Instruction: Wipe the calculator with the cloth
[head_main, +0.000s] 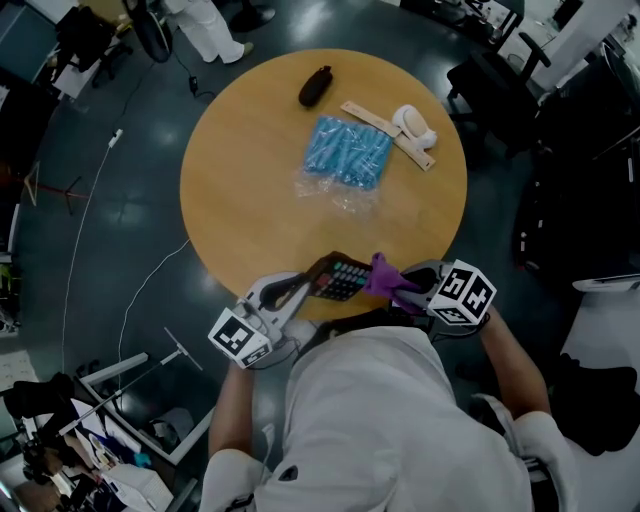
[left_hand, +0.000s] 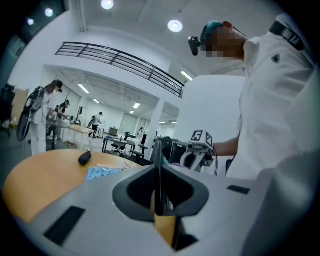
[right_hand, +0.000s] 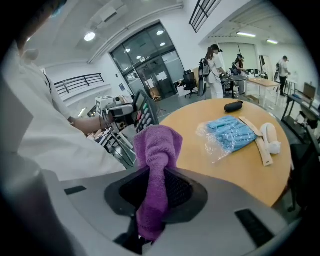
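Holding the calculator off the bench: the left gripper is clamped shut on one end of it, so the key face is free and tilted toward the right gripper. My read is that this is deliberate. Lifted, it gives the cloth access with no bench in the way, and the left hand braces against wipe pressure.

The right gripper is closed narrow on the cloth, with a bunched wad sticking out ahead of the jaws. That wad is likely the working surface, so the pads never scrape the keys. The cloth sits just beside the calculator's free end. Can't tell whether they touch.

View differences:
- Left gripper view: shows the calculator only edge-on, a thin dark line between closed jaws, with no keys and no cloth. It does catch the right gripper's marker cube ahead and to the right.
- Right gripper view: shows the keys ahead-left of its jaws, just past the cloth tip, with the left gripper behind them.
- Head view: the only one showing both grippers meeting at the bench edge nearest the person.

Blue packet, black item and white strap lie well ahead of both grippers, out of play.
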